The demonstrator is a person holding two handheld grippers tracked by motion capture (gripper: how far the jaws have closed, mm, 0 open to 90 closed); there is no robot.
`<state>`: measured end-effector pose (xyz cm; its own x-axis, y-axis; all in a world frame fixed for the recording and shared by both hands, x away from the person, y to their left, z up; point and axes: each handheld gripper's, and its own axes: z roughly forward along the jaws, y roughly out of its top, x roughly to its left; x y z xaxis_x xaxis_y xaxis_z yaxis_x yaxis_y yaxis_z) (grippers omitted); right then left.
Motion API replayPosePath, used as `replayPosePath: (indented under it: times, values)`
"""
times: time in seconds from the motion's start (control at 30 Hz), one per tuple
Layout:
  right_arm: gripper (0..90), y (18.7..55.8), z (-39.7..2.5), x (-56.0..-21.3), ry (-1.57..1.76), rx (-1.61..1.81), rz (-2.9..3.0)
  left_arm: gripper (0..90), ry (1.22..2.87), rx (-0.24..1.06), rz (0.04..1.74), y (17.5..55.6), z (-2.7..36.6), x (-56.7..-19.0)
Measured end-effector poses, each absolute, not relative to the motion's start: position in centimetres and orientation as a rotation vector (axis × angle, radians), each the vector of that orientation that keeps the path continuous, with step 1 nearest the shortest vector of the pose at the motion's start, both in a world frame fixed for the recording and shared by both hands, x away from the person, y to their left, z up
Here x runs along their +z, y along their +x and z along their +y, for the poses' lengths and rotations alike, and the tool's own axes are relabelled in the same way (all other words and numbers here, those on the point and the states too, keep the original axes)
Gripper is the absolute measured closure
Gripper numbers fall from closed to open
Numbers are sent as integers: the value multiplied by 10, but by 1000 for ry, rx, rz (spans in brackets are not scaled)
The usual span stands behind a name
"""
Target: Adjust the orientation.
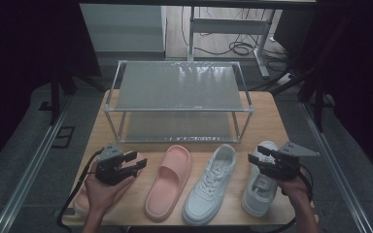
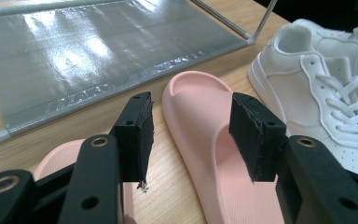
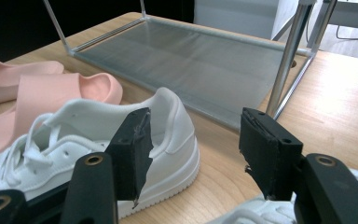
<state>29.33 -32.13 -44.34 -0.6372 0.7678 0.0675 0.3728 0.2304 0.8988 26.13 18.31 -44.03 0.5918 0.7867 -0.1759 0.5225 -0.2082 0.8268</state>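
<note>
Shoe rack (image 1: pixel 177 87), centre frame: both shelves bare, nothing stowed. Lower frame, in a row: two pink slides (image 1: pixel 169 182), two white sneakers (image 1: pixel 210 184), all on the table (image 1: pixel 272 116). Left gripper (image 1: pixel 135 163), right gripper (image 1: pixel 255 156): jaws apart, holding nothing. Loading apparently not begun.

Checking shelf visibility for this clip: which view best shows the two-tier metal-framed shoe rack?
The high view: the two-tier metal-framed shoe rack appears whole. The left gripper view and right gripper view catch just its lower shelf.

On the table (image 1: pixel 267 104), the rack (image 1: pixel 177 99) sits at twelve o'clock; slippers (image 1: pixel 169 182) at seven, sneakers (image 1: pixel 210 184) at five.
</note>
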Motion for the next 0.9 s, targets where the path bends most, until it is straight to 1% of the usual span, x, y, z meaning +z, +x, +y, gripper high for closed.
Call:
replayPosePath:
  times: [0.13,0.23,0.33,0.37,0.4,0.43,0.47,0.5,0.53,0.6,0.63,0.67,0.9]
  values:
    - [443,291,-326,-444,1003,1395,2093,513,1869,329,1070,260,188,-445]
    - [439,291,-326,-445,982,1392,2097,541,1849,317,1076,260,190,-445]
    - [440,291,-325,-446,976,1399,2111,601,1842,312,1069,258,190,-445]
    - [440,291,-325,-446,976,1399,2111,601,1841,315,1064,257,190,-445]
    - [447,290,-323,-446,971,1393,2124,648,1842,316,1059,256,190,-445]
    - [447,290,-323,-446,971,1393,2124,648,1844,316,1053,256,189,-446]
    - [458,289,-320,-446,971,1394,2129,695,1850,316,1043,255,188,-446]
    - [458,289,-320,-446,971,1394,2129,695,1857,319,1035,254,188,-446]
    - [458,288,-318,-446,969,1399,2133,715,1863,322,1029,253,187,-447]
    - [467,286,-313,-444,953,1394,2148,781,1871,327,1019,251,186,-446]
    - [467,286,-313,-444,953,1394,2148,781,1869,328,1017,250,186,-446]
    - [469,284,-312,-444,953,1406,2154,820,1867,331,1017,250,186,-446]
    - [477,288,-311,-447,969,1371,2173,900,1902,332,1018,252,178,-451]
